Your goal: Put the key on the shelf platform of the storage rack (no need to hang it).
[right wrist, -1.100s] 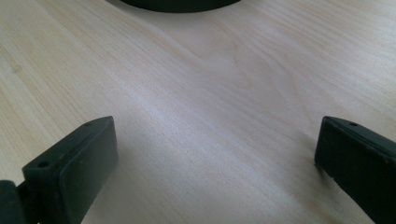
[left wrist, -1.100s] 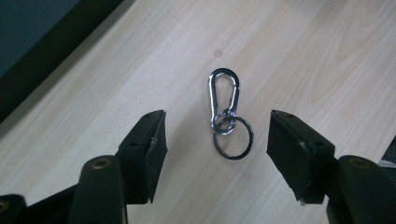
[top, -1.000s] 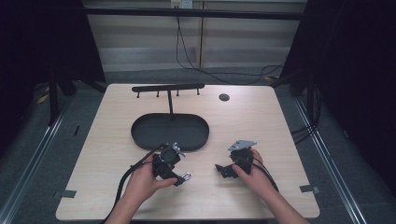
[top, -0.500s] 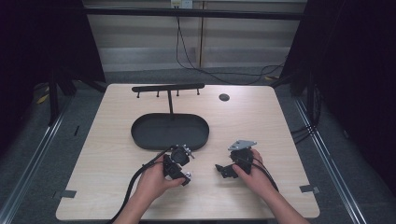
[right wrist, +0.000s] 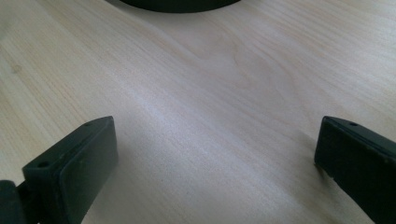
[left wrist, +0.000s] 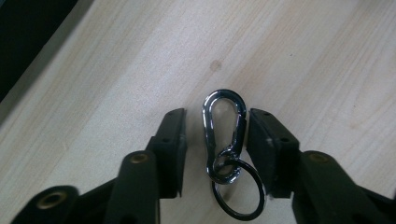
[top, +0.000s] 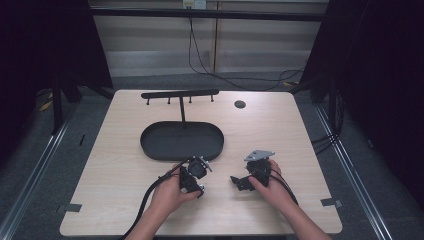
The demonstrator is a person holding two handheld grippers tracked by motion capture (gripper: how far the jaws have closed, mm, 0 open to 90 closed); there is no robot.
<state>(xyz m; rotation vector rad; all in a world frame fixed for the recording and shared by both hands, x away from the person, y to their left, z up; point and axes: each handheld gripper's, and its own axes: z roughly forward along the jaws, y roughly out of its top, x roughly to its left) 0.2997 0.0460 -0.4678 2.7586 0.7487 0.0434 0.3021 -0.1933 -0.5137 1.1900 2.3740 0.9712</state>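
Centre frame, the left gripper straddles a flat carabiner on the counter, fingers narrow, unclosed; it may slip away. Right gripper gapes wide, empty.

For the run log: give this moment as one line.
left tongs: open, astride carabiner | right tongs: open, empty | carabiner: flat on table

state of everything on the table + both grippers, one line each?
Left gripper: open, jaws either side of the carabiner, right jaw about touching it.
Carabiner: flat on the table, gate closed, key ring attached.
Right gripper: open wide, nothing between the jaws.
Tray: on the table, looks empty.
Hook rack: upright behind the tray, nothing hanging.
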